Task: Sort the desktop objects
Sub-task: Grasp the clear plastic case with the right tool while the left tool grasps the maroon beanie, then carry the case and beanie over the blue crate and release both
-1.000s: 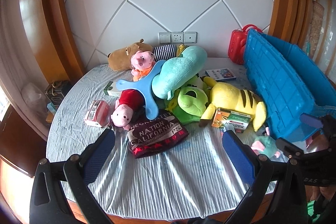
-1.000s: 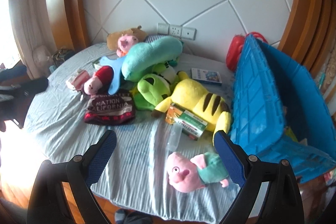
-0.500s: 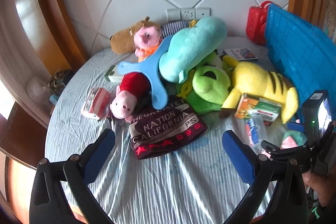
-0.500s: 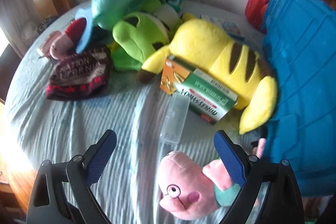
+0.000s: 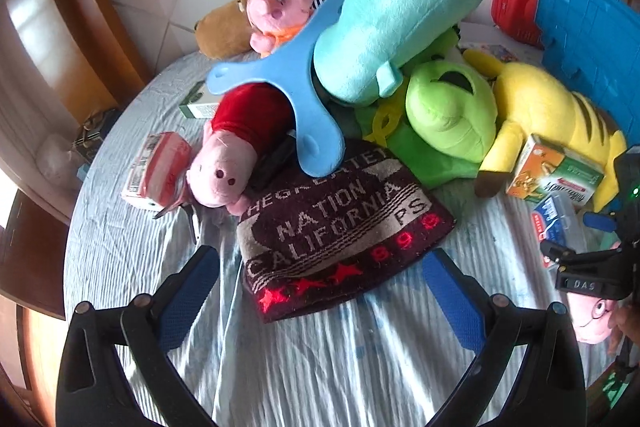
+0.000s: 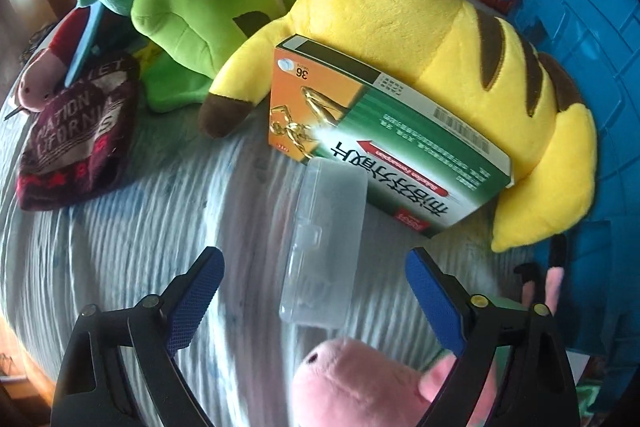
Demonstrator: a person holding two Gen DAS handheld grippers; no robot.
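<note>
My left gripper is open and empty, low over the dark "Nation California" knit hat on the striped cloth. My right gripper is open and empty, its jaws either side of a clear plastic case, with a pink pig plush just below it. An orange and green medicine box leans on the yellow plush. In the left wrist view the right gripper's body shows at the right edge.
A blue crate stands at the right with a red case behind it. A teal plush, green frog plush, red-dressed pig plush, pink pig plush and a small pink box crowd the table's back half.
Both grippers have moved forward and down toward the table. The right one has closed in on the clear case and pig plush. The left one has neared the knit hat.
</note>
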